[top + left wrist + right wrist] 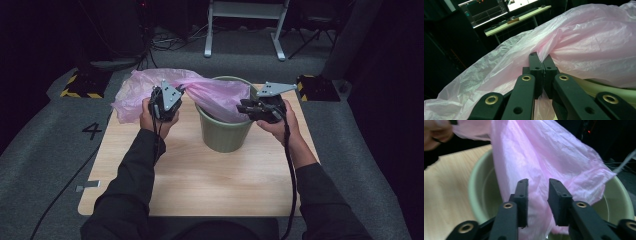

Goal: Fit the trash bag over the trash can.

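1 pink bag, 1 green bin; left hand-held gripper clenches the bag, right hand-held gripper released.

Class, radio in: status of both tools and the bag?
Left tool shut on pink bag. Right tool open at bin. Nothing in the way.

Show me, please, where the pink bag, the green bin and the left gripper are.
pink bag (210, 92), high view, film stretched over the bin.
green bin (225, 135), high view, front wall.
left gripper (541, 65), left gripper view, tips pinching the bag.
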Tool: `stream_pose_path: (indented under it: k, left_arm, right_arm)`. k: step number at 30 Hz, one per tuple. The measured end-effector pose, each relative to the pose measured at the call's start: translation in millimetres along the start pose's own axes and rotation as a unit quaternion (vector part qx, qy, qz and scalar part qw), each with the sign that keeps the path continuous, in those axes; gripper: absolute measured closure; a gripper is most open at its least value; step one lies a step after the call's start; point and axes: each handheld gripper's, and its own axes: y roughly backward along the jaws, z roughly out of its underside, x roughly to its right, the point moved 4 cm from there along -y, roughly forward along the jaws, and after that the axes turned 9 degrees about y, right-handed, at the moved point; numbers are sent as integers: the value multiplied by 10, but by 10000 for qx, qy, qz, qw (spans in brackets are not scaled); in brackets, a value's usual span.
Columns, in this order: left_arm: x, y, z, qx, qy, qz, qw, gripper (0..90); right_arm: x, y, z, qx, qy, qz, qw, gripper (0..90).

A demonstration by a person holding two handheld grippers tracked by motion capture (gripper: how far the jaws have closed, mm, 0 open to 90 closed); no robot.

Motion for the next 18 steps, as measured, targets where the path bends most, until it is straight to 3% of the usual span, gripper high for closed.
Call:
stream_pose_path:
  k: [6,11,16,18]
  left_arm:
    - [122,55,17,80,-20,232,9997,894]
    - [229,109,12,148,-119,358,9992,894]
    - [300,136,17,103,-277,469,9985,893]
    - [324,137,16,84,-339,502,9981,894]
  right_arm:
    - [-4,-208,-8,-323,19,-18,9995,749]
    - [-16,-289,-9,-354,-187,-26,9992,648]
    - [-135,-186,-60,-42,55,-148,9999,429]
    - [-181,-103,-105,182,141,-193,9995,391]
